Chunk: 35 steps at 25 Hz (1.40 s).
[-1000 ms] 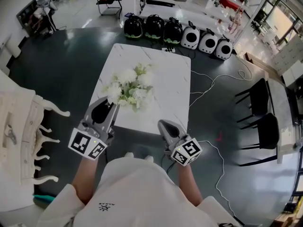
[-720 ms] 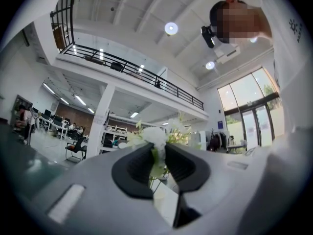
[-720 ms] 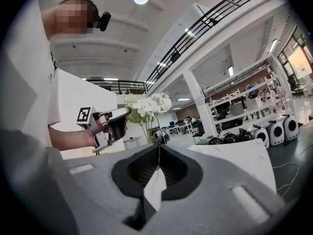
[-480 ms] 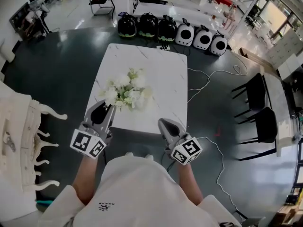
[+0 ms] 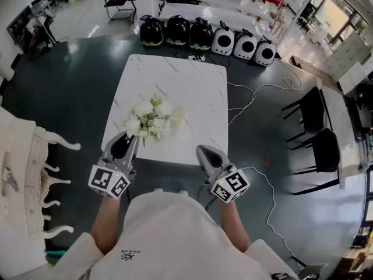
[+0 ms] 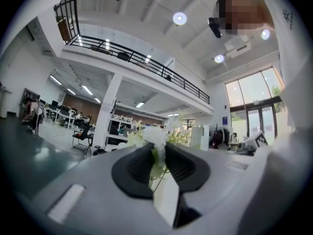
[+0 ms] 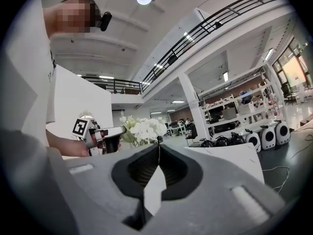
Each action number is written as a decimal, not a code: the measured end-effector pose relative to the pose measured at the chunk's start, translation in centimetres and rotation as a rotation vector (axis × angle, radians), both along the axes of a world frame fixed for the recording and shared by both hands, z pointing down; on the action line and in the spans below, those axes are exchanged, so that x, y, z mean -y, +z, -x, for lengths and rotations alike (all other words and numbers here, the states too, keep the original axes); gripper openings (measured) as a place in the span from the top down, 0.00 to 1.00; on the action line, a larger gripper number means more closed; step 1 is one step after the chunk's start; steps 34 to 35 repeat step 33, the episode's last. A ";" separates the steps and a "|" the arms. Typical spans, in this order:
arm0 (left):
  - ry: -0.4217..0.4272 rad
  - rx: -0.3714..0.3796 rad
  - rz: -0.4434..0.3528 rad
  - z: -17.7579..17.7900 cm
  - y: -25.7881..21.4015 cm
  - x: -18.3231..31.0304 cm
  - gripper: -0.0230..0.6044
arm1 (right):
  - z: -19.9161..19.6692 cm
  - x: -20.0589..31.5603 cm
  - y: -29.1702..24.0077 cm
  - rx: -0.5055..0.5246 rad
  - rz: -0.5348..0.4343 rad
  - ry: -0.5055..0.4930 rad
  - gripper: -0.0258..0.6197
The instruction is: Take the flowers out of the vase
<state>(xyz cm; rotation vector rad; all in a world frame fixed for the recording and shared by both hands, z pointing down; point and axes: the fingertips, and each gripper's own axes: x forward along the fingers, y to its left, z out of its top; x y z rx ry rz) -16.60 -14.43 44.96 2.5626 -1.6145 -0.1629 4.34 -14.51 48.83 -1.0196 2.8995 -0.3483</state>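
Note:
A bunch of white flowers with green leaves hangs over the near left part of the white marble table. My left gripper is shut on its stems; in the left gripper view the stems run between the nearly closed jaws, with the blooms just beyond them. My right gripper is off the table's near edge, shut, with nothing in it. From the right gripper view I see the bunch and the left gripper side on. I see no vase.
A row of black and white pet-carrier cases stands on the dark floor past the table's far end. Two black chairs are to the right, white carved furniture to the left. A white cable trails beside the table.
My left gripper has come down with the bunch, which now sits lower and nearer the table's front left edge. The right gripper has stayed put.

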 end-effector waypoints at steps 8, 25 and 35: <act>-0.017 0.017 0.042 0.8 2.3 -0.3 0.87 | -0.4 -0.1 0.8 -0.031 0.008 0.008 0.95; -0.017 0.022 0.077 1.7 4.0 0.2 0.87 | -1.6 0.2 1.4 -0.060 0.017 0.064 0.96; -0.005 0.018 0.078 1.4 4.1 0.9 0.87 | -1.2 0.7 1.3 -0.061 0.013 0.065 0.96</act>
